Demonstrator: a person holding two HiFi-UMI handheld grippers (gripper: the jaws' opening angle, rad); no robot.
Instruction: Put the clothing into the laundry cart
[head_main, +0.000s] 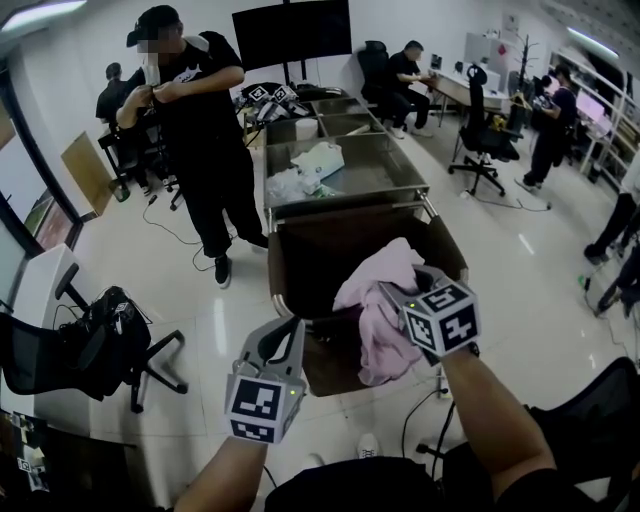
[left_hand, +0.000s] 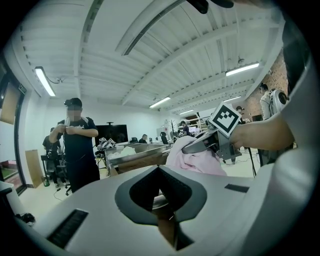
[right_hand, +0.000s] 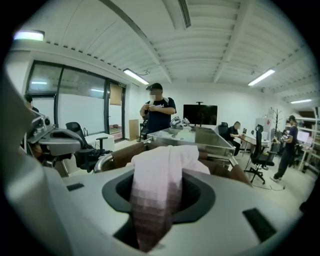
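Note:
The brown laundry cart (head_main: 290, 262) stands open just ahead of me. A pink garment (head_main: 372, 305) hangs over its front right part, bunched and drooping down inside the wall. My right gripper (head_main: 398, 296) is shut on this garment, and in the right gripper view the cloth (right_hand: 161, 182) runs up through the jaws and hides them. The left gripper view shows the same gripper (left_hand: 202, 144) with the pink cloth (left_hand: 200, 164) under it. My left gripper (head_main: 292, 332) hovers at the cart's front left rim with nothing in it. I cannot make out how its jaws stand.
Behind the cart is a steel table (head_main: 395, 180) with white laundry (head_main: 305, 172) on it. A person in black (head_main: 200, 120) stands left of the table. An office chair with a dark bag (head_main: 100, 340) is at my left, and other chairs and seated people are at the far right.

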